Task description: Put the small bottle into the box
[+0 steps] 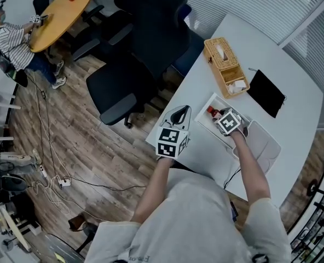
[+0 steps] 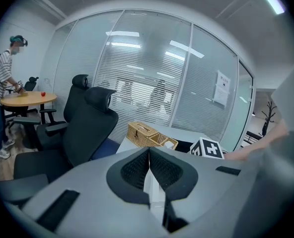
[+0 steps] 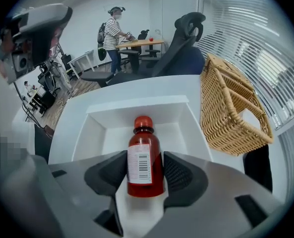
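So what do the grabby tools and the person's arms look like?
The left tool and right tool are grey plastic, each with two black ribbed pads and a cube of black-and-white square markers. The person wears a light grey short-sleeved shirt.

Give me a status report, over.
Left gripper shut, empty. Right gripper shut on small red bottle, at the white box. Path clear; wicker basket beside box.

The head view looks steeply down on the white table (image 1: 271,53) from above. Both gripper views sit low and close, facing the wicker basket (image 2: 146,134), which all three share.
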Available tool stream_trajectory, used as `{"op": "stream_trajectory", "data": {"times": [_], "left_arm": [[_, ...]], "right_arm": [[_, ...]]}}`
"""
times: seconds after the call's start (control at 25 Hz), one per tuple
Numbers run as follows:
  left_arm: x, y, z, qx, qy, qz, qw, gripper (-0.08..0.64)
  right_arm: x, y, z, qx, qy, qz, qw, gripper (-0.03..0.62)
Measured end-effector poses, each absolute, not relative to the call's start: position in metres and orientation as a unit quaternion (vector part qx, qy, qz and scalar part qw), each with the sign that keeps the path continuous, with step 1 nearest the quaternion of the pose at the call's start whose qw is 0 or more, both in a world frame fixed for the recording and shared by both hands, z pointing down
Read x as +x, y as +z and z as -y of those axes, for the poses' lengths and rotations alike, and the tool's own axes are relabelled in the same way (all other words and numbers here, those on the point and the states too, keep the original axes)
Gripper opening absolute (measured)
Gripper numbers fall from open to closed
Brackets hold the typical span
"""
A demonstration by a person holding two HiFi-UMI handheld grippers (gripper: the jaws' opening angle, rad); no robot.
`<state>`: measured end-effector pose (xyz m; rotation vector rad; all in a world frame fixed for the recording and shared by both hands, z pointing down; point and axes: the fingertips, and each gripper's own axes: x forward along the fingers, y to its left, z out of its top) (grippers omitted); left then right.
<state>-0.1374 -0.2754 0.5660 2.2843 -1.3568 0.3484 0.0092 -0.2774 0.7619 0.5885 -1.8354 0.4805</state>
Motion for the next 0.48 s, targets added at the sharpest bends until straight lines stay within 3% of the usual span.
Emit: {"op": "stream_trajectory", "data": {"times": [0.48], "left_arm": [[-0.1319,0.5622,0.2711,0.831,0.129,0.494,0.221,0.029]], "right_arm": [[0.0089,0.7570,0.2823,0.271,0.195,0.785,0.522,0.236]]}}
